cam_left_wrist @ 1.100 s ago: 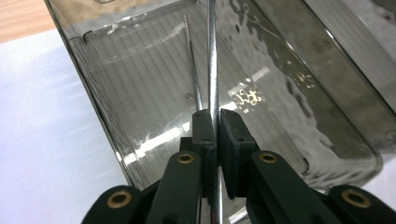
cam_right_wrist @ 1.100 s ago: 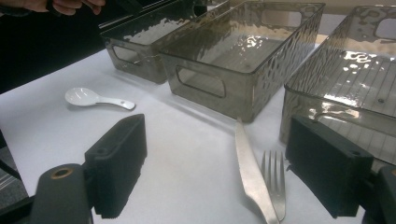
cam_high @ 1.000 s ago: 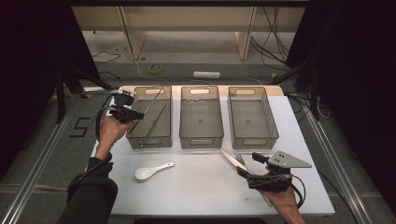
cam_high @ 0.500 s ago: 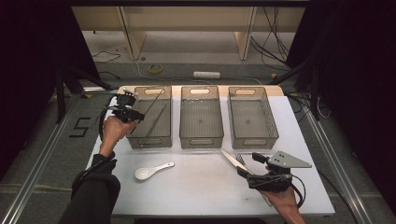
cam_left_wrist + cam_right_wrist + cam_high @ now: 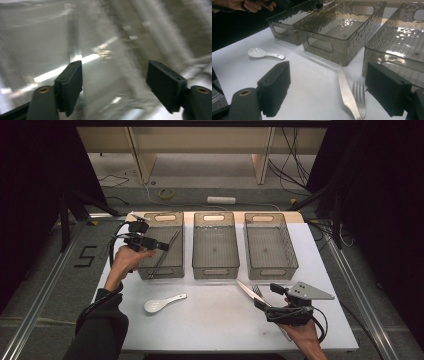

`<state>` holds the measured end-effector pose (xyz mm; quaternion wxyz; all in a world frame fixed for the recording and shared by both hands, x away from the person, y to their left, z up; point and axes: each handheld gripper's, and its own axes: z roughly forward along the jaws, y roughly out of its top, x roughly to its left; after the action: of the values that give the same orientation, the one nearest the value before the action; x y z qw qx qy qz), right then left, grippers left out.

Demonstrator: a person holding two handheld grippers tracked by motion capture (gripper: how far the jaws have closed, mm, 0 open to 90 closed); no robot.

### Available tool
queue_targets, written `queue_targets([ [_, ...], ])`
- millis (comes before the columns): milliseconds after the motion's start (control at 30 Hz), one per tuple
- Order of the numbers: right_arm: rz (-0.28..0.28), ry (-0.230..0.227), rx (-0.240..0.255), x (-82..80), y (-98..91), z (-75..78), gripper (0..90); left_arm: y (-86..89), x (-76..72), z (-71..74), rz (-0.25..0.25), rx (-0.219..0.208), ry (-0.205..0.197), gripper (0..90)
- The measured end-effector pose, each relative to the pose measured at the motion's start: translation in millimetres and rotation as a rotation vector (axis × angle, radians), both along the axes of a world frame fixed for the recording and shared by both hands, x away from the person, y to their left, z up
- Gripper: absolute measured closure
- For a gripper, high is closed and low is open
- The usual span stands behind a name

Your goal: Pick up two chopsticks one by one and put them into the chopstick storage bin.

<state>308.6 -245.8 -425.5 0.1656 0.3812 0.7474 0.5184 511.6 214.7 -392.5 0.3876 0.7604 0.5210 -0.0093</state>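
Note:
My left gripper (image 5: 155,240) hovers over the near left corner of the left clear bin (image 5: 176,270). Its jaws have just been opening and stand open, nothing between them (image 5: 113,85); that view is blurred. Thin dark chopsticks (image 5: 165,252) lie slanted inside this bin. My right gripper (image 5: 266,296) rests low at the table's front right, open (image 5: 327,87). A knife (image 5: 345,90) and a fork (image 5: 359,97) lie side by side on the table between its jaws, untouched. A white spoon (image 5: 162,302) lies at the front left.
Three clear bins stand in a row: left (image 5: 294,22), middle (image 5: 215,270), right (image 5: 270,267). The white table (image 5: 215,325) ends close behind the bins. Black curtains and metal rails flank both sides.
The left gripper's jaws have opened above the left bin and the hand has shifted slightly. The right hand, knife, fork and spoon have not moved.

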Motion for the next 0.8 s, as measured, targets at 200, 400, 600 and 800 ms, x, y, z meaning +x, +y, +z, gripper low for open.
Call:
queue_targets([
  [200, 0.001, 0.002, -0.001, 0.0, 0.1, 0.1, 21.5, -3.7, -19.9, 15.2, -0.060, -0.058, -0.041, 22.8],
  [400, 0.001, -0.001, -0.001, -0.1, 0.8, 0.6, 21.5, -10.5, -35.3, 23.6, -0.078, 0.025, -0.088, 22.7],
  [600, 0.001, -0.001, -0.001, -0.2, 0.3, 0.5, 21.5, -17.3, -54.5, 26.3, -0.105, 0.063, -0.131, 22.0],
  [800, 0.003, -0.003, -0.002, -0.4, 0.8, 0.9, 21.5, -23.7, -72.2, 26.4, -0.121, 0.094, -0.176, 21.8],
])
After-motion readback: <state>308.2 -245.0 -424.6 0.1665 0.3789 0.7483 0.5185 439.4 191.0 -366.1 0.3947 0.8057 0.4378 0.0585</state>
